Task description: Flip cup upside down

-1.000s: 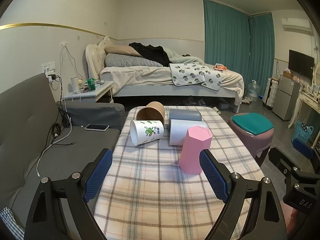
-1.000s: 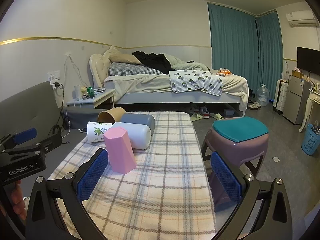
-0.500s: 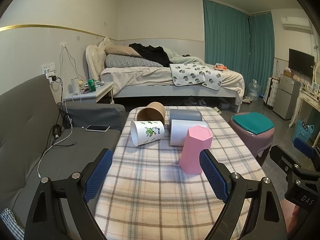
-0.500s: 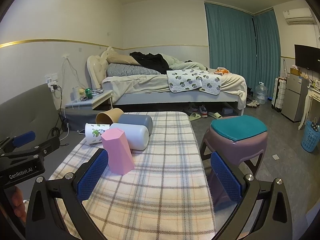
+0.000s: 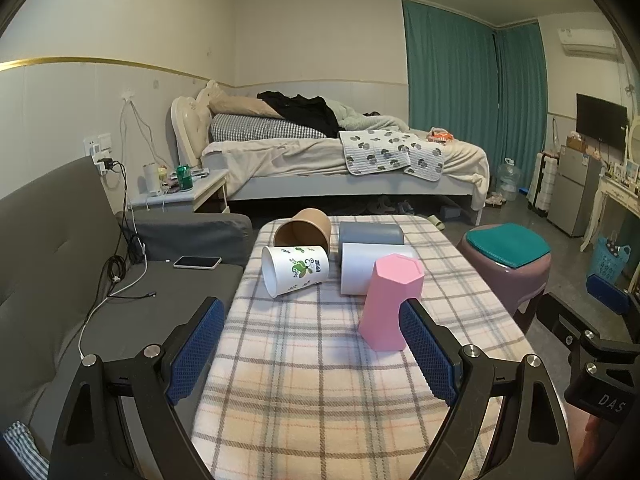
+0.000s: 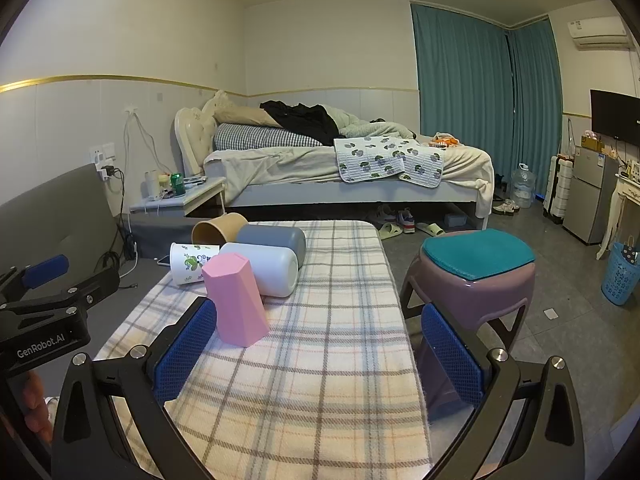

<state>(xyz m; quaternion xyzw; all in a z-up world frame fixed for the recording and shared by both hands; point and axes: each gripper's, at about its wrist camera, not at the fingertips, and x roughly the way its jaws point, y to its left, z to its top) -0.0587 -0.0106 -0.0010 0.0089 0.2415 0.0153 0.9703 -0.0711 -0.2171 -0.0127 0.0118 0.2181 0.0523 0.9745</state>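
Both views are dim and evenly lit, with soft, faint shadows and no glare. Fisheye distortion bends the walls (image 5: pixel 100 20) and curtain (image 6: pixel 472 72) near the edges, with black vignette corners. Focus is sharp throughout, without motion blur.

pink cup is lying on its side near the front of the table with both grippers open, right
Not quite: the pink cup stands on end, tilted a little, not on its side. The left wrist view shows it. It is near the front of the table, and the left gripper and right gripper are both open.
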